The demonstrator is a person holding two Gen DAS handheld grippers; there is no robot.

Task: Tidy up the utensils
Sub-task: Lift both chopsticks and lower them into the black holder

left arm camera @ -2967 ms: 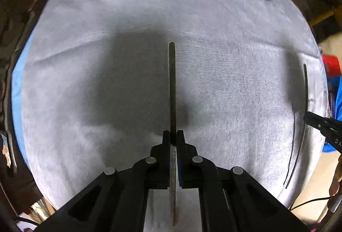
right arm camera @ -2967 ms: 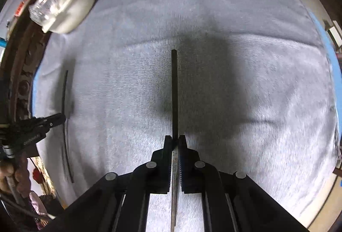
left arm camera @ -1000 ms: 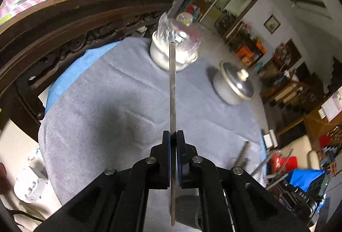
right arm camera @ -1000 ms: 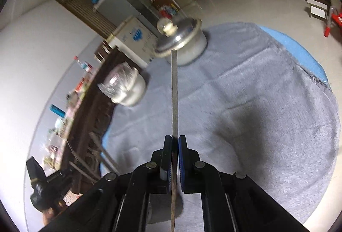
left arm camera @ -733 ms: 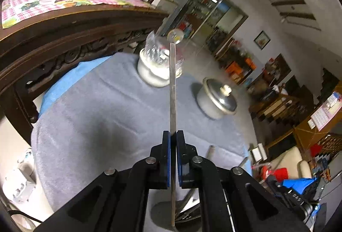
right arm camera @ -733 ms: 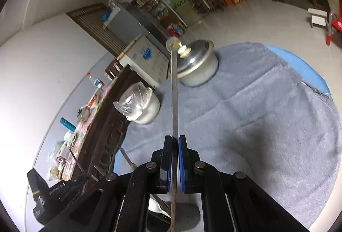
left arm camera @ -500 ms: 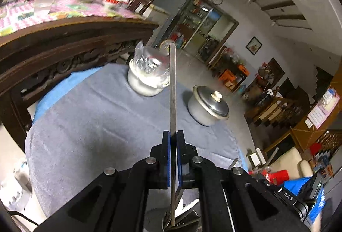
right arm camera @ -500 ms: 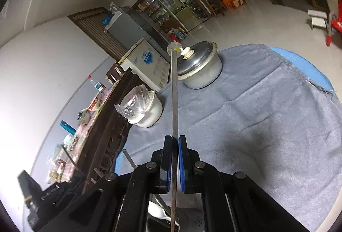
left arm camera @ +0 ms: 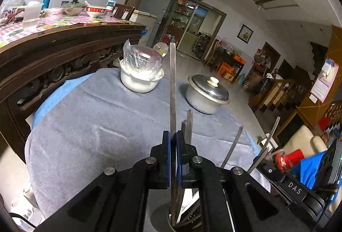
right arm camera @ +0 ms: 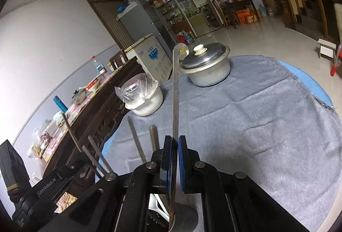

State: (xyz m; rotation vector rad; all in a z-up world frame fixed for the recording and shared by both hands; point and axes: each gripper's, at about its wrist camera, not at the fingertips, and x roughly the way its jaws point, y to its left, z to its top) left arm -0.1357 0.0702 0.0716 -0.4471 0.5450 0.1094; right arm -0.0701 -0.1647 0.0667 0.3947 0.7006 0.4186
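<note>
My left gripper (left arm camera: 173, 142) is shut on a flat metal utensil handle (left arm camera: 172, 86) held upright, its lower end down in a grey utensil holder (left arm camera: 162, 219) under the gripper. My right gripper (right arm camera: 174, 146) is shut on another metal utensil (right arm camera: 175, 90), also upright, its lower end at the holder's rim (right arm camera: 186, 219). Several other metal handles (left arm camera: 189, 125) stand in the holder; they also show in the right wrist view (right arm camera: 136, 142). Each gripper shows at the edge of the other's view.
A round table with a grey cloth (left arm camera: 106, 125) over a blue one. A white pot covered with plastic wrap (left arm camera: 140, 73) and a lidded metal pot (left arm camera: 207, 94) stand at the far side. A dark carved wooden sideboard (left arm camera: 53, 56) stands left.
Both grippers have tilted up from flat over the cloth to upright and come together over the holder. Both utensils' lower ends have gone down into it.
</note>
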